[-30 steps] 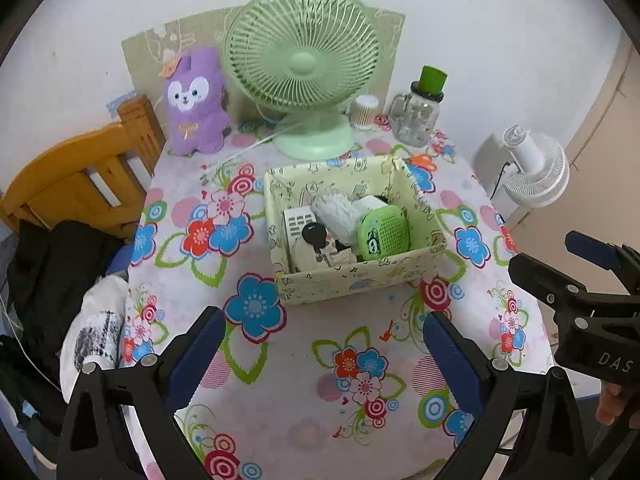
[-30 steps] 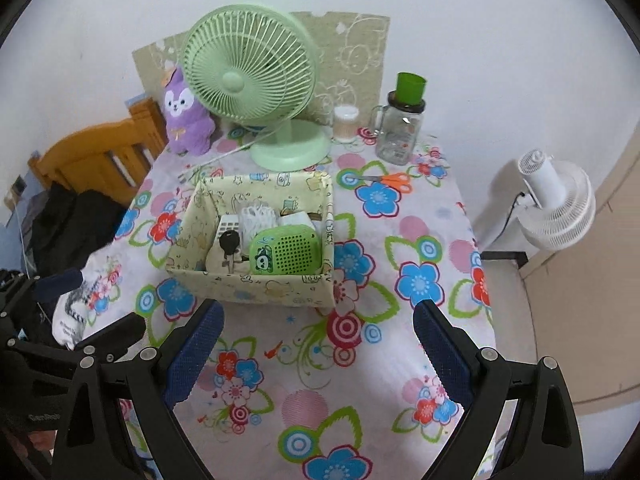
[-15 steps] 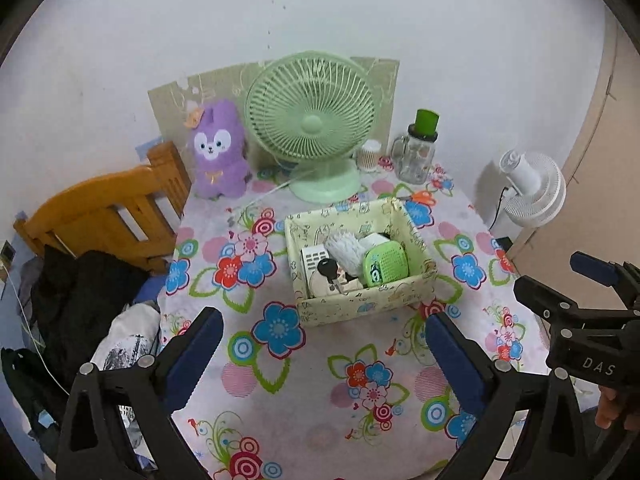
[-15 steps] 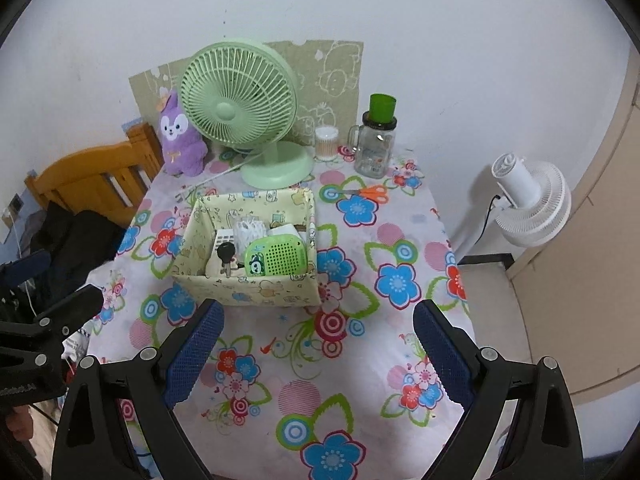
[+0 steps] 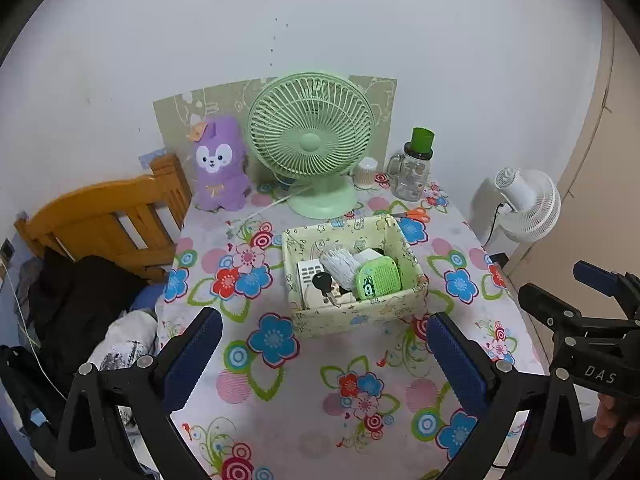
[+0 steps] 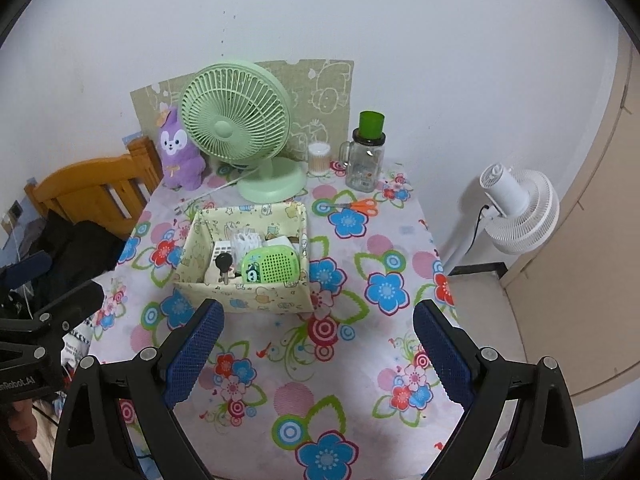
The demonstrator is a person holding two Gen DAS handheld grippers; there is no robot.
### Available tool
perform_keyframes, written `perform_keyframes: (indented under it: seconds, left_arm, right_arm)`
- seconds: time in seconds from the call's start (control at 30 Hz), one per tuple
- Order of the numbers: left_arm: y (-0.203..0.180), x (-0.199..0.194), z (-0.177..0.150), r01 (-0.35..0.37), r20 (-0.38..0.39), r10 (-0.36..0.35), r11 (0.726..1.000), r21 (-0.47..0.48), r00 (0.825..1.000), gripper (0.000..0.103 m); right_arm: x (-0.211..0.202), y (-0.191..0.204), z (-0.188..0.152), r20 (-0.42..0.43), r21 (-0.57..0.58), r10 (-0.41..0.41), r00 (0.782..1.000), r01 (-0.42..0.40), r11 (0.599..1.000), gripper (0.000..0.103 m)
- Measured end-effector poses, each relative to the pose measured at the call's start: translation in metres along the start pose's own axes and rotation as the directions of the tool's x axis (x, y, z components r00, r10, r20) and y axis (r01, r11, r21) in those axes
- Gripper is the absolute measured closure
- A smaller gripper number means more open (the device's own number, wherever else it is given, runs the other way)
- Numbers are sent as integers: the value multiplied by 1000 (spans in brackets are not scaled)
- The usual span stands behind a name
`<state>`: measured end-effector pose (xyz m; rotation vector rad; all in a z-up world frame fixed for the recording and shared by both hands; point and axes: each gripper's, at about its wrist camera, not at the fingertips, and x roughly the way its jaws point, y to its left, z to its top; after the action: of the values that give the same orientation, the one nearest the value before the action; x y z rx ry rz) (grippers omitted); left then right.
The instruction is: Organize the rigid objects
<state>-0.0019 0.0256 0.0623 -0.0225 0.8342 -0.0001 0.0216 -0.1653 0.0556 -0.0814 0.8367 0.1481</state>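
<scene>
Flowered tablecloth [image 6: 360, 360] carries the box [image 6: 256, 300] of small items at mid-table, both tongs, left [image 5: 324, 360] and right [image 6: 316, 348], wide and empty, right body lettered "DAS" [image 5: 600, 376].

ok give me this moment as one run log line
left tongs: open, empty | right tongs: open, empty | storage box: mid-table, holds green speaker, keys | scissors: outside box

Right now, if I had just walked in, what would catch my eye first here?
Probably the green table fan at the back of the flowered tablecloth, with the purple plush toy to its left. Next, the pale patterned box mid-table, holding a green speaker-like gadget and a black key. Both grippers hang open near the front edge, holding nothing.
</scene>
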Motion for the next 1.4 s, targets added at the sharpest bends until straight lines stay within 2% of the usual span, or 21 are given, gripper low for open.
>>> perform_keyframes:
  seconds: [0.63,1.4]
  left_arm:
    - [-2,13,7,-7,7,7,999,46,1000,0]
    - [-6,11,8,-23,17,22,999,45,1000,0]
  right_arm:
    - [6,7,7,27,13,-6,1000,6,1000,6]
    - [5,9,11,34,9,31,999,-32,999,6]
